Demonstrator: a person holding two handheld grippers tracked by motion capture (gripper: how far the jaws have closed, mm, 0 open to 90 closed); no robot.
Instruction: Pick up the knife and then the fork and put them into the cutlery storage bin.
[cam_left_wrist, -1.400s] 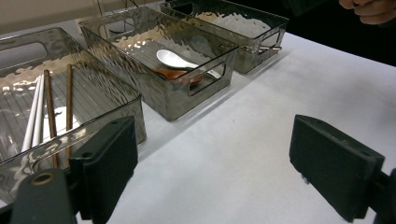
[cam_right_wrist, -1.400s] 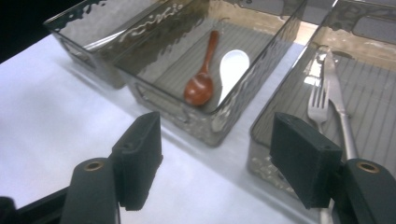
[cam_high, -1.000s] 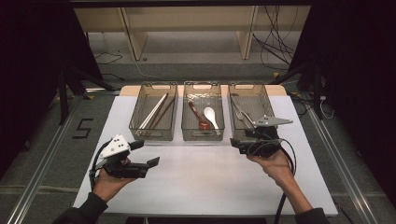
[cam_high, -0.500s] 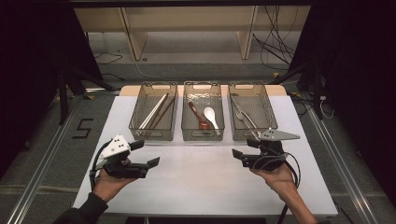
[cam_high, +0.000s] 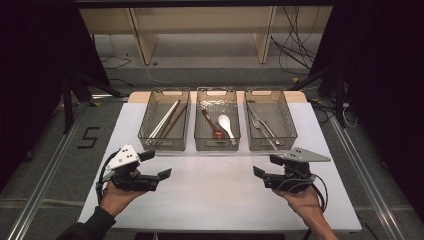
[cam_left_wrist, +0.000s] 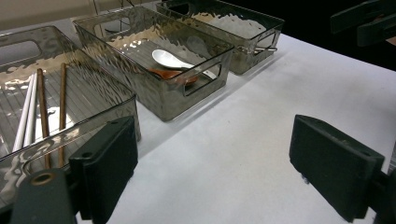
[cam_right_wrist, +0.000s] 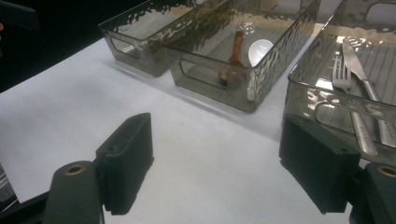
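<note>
Three smoky clear bins stand in a row at the back of the white table (cam_high: 215, 200). The left bin (cam_high: 165, 145) holds white and brown chopsticks (cam_high: 165, 121). A brown spoon (cam_high: 212, 125) and a white spoon (cam_high: 225, 122) lie in the middle bin (cam_high: 217, 147). A fork and a knife (cam_high: 263, 128) lie in the right bin (cam_high: 272, 147). My left gripper (cam_high: 156, 165) (cam_left_wrist: 219, 172) is open above the table in front of the left bin. My right gripper (cam_high: 268, 166) (cam_right_wrist: 222, 163) is open in front of the right bin. Its jaws have just been opening, with nothing between them.
Bare white tabletop lies between the two grippers and in front of the bins. Dark floor with rails borders the table on both sides. A wooden shelf frame (cam_high: 200, 20) and loose cables (cam_high: 295, 45) lie behind the table.
My right gripper has drawn back from the right bin toward the table's front edge and slightly lower. The left gripper has stayed where it was.
</note>
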